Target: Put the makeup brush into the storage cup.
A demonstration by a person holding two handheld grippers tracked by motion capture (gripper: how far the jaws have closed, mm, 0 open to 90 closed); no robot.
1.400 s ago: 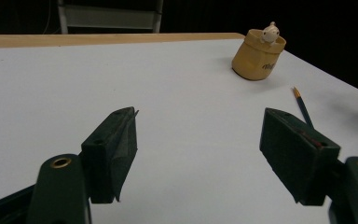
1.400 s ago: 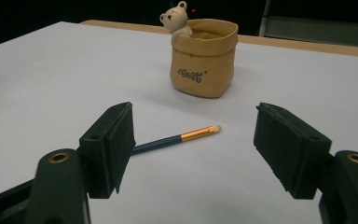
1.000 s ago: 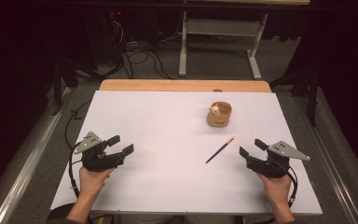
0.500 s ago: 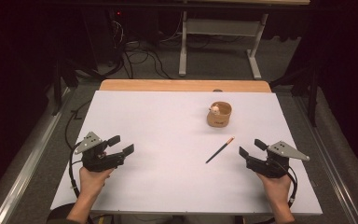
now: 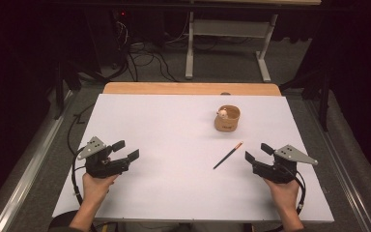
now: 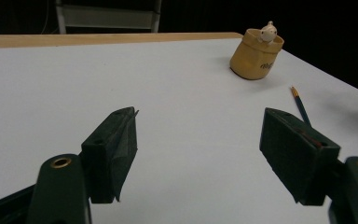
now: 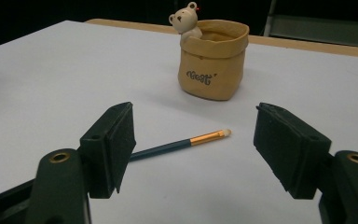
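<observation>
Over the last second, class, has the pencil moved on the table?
No. The pencil lies at the same slant, just as far below the paper-bag pot, in the high view.

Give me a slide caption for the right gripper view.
Open tongs frame a dark pencil lying before a tan bear-topped pot on the white table.

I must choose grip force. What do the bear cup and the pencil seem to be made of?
Bear cup: probably matte ceramic or resin shaped like a folded paper bag; stiff rolled rim, soft sheen. Pencil: likely dark painted wood with a shiny gold metal band and pale tip.
</observation>
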